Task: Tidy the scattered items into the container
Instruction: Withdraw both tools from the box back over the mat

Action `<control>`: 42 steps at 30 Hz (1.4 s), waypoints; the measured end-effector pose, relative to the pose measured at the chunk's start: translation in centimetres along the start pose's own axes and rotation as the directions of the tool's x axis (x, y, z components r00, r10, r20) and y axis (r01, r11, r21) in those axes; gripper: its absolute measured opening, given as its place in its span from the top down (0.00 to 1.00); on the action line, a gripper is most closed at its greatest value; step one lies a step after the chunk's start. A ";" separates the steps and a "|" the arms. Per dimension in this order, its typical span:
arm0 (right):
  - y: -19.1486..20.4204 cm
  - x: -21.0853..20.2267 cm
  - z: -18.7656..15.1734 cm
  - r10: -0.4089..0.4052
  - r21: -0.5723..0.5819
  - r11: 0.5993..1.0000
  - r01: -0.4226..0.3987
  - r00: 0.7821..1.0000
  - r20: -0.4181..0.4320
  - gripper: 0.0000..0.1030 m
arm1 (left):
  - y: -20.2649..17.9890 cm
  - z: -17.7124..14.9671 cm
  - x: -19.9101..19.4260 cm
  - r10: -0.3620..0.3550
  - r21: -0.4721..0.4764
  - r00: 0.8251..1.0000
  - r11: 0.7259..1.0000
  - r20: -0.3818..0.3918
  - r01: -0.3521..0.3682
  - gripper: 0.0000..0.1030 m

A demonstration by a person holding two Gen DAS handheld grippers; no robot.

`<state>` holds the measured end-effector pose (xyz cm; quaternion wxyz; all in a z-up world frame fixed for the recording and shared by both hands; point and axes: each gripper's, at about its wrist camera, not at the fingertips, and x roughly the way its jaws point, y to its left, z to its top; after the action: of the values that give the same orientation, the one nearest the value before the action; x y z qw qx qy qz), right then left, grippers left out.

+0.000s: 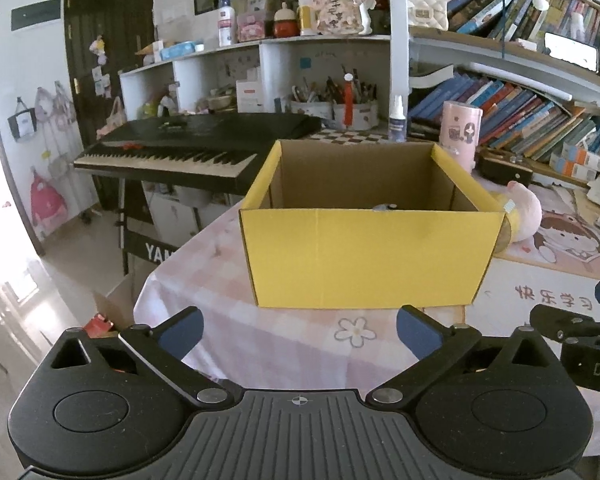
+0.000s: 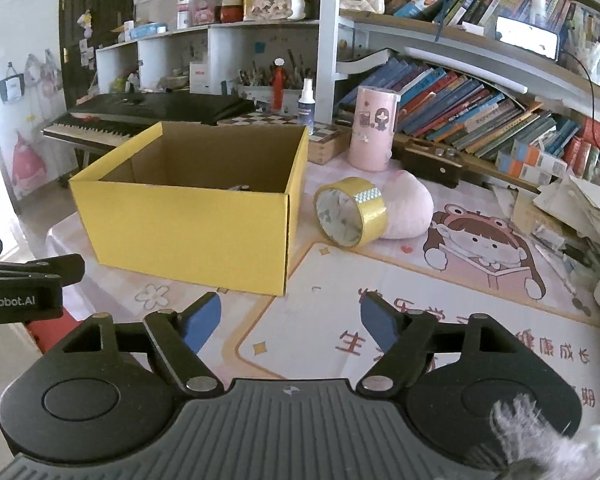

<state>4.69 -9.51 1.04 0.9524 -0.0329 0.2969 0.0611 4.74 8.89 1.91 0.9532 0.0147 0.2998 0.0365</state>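
Note:
An open yellow cardboard box stands on the table; it also shows in the right wrist view. A small grey item lies inside it, mostly hidden by the front wall. A yellow tape roll stands on edge right of the box, leaning on a pink plush toy. My left gripper is open and empty, just in front of the box. My right gripper is open and empty, in front of the box's right corner, short of the tape.
A pink cylinder stands behind the tape. A black keyboard sits behind the box at left. Bookshelves fill the back right. Papers pile at the right. The table edge drops off at left.

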 end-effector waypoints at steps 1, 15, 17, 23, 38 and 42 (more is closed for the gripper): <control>0.0 -0.2 -0.1 0.001 0.000 1.000 -0.001 1.000 -0.001 0.26 | 0.1 -0.2 -0.2 -0.004 -0.004 1.000 1.000 -0.001 0.004 0.00; 0.7 -2.2 -2.0 0.002 -0.014 1.000 -0.003 1.000 -0.022 0.25 | -0.9 -2.1 -1.8 -0.023 0.022 1.000 0.999 -0.016 0.023 0.00; 0.5 -2.4 -2.3 -0.004 -0.012 1.000 0.004 1.000 -0.026 0.25 | -1.1 -2.3 -2.0 -0.037 0.032 0.999 0.999 -0.020 0.037 0.00; -0.3 -2.8 -3.2 -0.033 0.010 0.999 0.033 0.998 -0.058 0.24 | -2.0 -2.7 -2.0 -0.082 0.052 0.996 0.995 -0.032 0.083 0.00; -3.8 -2.5 -3.9 -0.113 0.066 0.991 0.118 0.990 -0.084 0.22 | -6.6 -1.8 -0.2 -0.172 0.134 0.984 0.975 -0.049 0.177 0.00; -5.6 -2.2 -3.9 -0.138 0.083 0.986 0.146 0.986 -0.097 0.22 | -8.6 -1.5 0.4 -0.195 0.155 0.979 0.967 -0.060 0.202 0.00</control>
<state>1.49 -15.69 -0.74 0.9403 -0.0138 0.3395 -0.0219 4.76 0.38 0.03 0.9409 0.0603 0.3228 -0.0829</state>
